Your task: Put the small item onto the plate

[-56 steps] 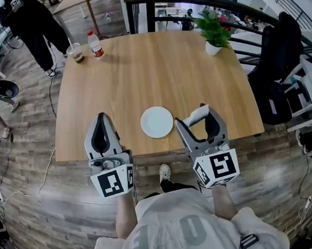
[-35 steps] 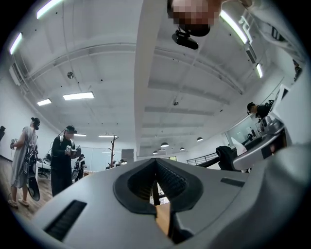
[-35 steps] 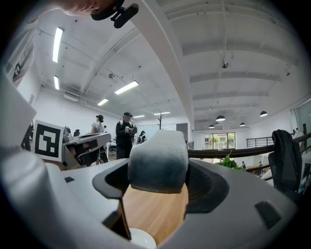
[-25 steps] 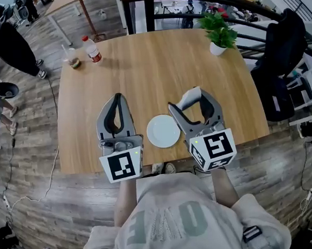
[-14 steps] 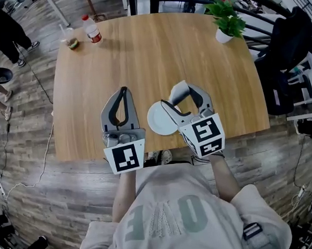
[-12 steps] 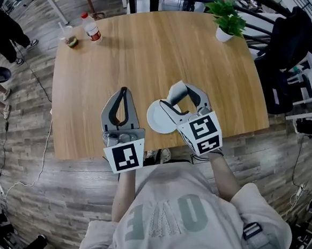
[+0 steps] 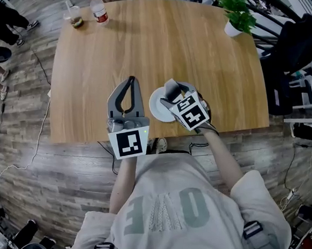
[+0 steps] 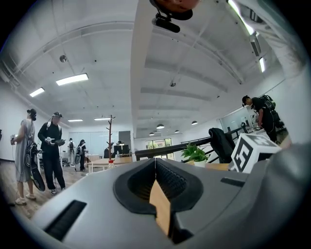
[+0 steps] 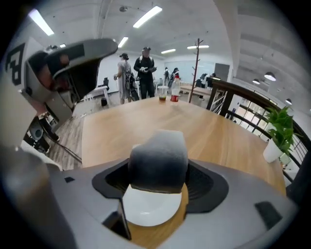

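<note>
Small item: grey, soft-looking; I am pinching it in my right claw, just above the white plate.
Left claw: pressed together, empty, hovering beside the plate over the desk.
Doing it well: I am aiming for the plate's middle, lowering close before spreading the jaws gently.

Open office (loft-like): strip lights, coat stand, railing, wooden table.

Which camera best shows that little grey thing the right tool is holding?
The right gripper view: the grey item fills its centre, clamped between the jaws above the white plate. The head view shows only its pale tip; the left gripper view shows none.
</note>
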